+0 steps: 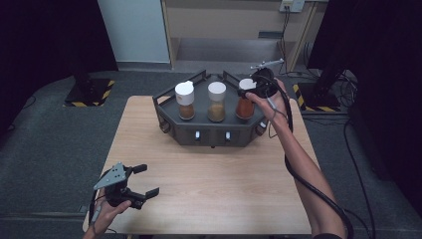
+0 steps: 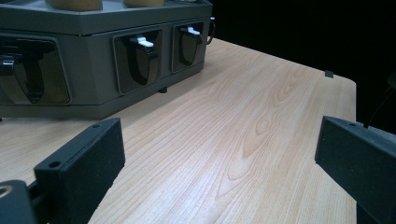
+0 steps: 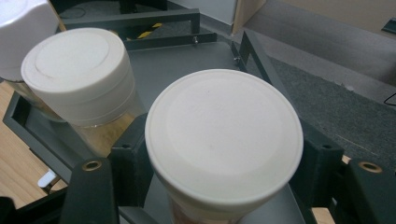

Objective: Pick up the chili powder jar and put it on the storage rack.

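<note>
Plainly unlabelled white-capped jar in right gripper.

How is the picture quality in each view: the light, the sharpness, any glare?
High view: the wooden table is evenly lit, its surroundings almost black, and fine detail is soft. Left gripper view: the wood grain is sharp, the background black. Right gripper view: the white lid of the jar in the right gripper is bright, without strong glare.

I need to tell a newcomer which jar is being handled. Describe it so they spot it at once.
On the wooden table stands a grey rack with three white-lidded jars in a row. It is the rightmost jar, the one with reddish-orange contents and the right gripper shut around it.
</note>
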`<act>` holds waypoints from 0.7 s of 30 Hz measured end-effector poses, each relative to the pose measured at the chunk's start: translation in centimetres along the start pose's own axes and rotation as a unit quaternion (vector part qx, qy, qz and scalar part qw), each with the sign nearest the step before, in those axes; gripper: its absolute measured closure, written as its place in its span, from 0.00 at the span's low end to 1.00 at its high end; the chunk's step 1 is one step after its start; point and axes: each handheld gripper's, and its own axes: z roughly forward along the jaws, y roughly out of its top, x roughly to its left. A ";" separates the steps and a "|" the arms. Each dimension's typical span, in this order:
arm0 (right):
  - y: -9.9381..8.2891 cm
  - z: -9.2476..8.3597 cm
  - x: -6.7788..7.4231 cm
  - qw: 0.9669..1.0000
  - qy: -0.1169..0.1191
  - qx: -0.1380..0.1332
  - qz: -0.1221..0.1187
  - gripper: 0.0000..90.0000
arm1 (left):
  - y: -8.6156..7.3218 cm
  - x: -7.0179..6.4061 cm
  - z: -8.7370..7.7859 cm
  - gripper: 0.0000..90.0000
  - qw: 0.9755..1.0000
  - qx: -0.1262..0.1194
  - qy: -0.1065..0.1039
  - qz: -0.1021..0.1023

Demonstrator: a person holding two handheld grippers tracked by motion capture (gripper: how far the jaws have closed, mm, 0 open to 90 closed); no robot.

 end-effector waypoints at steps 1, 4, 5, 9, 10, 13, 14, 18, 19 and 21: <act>-0.1 0.1 0.0 1.000 0.001 0.000 0.001 0.38 | 0.0 0.0 0.0 0.01 1.000 0.000 0.000 0.000; -0.3 0.5 -0.1 1.000 0.004 0.002 0.002 0.38 | 0.0 0.0 0.0 0.01 1.000 -0.001 0.000 0.000; -0.4 0.6 -0.1 1.000 0.003 0.004 0.002 0.38 | 0.0 0.0 0.0 0.01 1.000 0.000 0.000 -0.001; -0.6 0.8 -0.1 1.000 0.003 0.003 0.003 0.38 | 0.0 0.0 0.0 0.01 1.000 0.000 0.000 0.000; -0.6 0.9 -0.2 1.000 0.004 0.005 0.004 0.38 | 0.0 0.0 0.0 0.01 1.000 0.000 0.000 0.000; -0.8 1.0 -0.2 1.000 0.004 0.003 0.006 0.38 | 0.0 0.0 0.0 0.01 1.000 0.000 0.000 0.000; -0.9 1.0 -0.2 1.000 0.004 0.001 0.007 0.38 | 0.0 0.0 0.0 0.01 1.000 0.000 0.000 0.000; -1.1 1.0 -0.3 1.000 0.006 -0.002 0.009 0.38 | 0.0 0.0 0.0 0.01 1.000 0.001 0.000 0.001; -1.2 1.0 -0.3 1.000 0.006 -0.003 0.010 0.38 | 0.0 0.0 0.0 0.01 1.000 0.001 -0.001 0.000; -1.4 1.0 -0.4 1.000 0.006 -0.005 0.010 0.38 | 0.0 0.0 0.0 0.01 1.000 0.001 0.000 0.001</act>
